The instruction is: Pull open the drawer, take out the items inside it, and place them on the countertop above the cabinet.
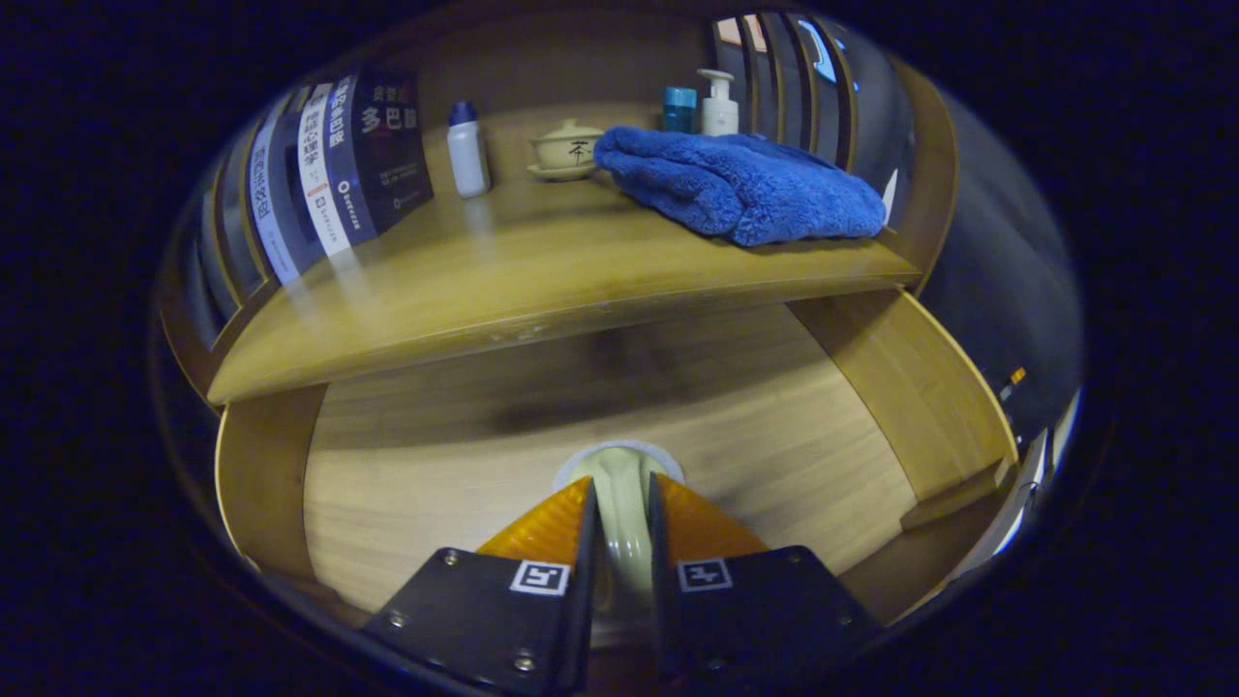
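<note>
The wooden drawer stands pulled open below the countertop, its pale plank bottom in sight. My gripper is down inside the drawer, shut on a pale cream ceramic piece with a white rim at its far end. Both fingers press its sides. Whether the piece rests on the drawer bottom or hangs just above it, I cannot tell. A dark shadow lies on the drawer bottom beyond it.
On the countertop lie a folded blue towel, a lidded cream teacup on a saucer, a small white bottle with a blue cap, a pump bottle and a blue cup. Books lean at its left.
</note>
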`<act>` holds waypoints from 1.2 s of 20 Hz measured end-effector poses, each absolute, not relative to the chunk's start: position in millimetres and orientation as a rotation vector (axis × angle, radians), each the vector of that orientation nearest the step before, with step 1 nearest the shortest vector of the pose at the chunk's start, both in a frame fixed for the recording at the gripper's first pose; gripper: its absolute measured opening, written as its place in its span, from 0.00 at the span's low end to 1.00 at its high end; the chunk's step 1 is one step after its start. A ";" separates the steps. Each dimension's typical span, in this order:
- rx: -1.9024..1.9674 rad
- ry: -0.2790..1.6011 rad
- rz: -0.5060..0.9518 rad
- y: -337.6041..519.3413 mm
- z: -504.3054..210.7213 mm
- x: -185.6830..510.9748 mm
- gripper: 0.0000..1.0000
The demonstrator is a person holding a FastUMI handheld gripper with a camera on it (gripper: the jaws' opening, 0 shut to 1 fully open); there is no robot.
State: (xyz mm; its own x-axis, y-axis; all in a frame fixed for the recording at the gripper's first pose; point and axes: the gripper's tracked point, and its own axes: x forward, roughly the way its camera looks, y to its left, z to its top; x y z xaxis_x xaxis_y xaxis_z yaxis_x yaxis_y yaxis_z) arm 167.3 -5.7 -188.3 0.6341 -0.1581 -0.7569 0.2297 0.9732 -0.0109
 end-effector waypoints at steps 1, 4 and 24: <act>0.088 0.853 -0.224 -6.1 -188.8 167.3 0.27; 0.091 0.818 -0.217 -2.7 -177.7 170.7 0.27; 0.130 0.760 -0.216 -2.4 -178.0 176.6 0.13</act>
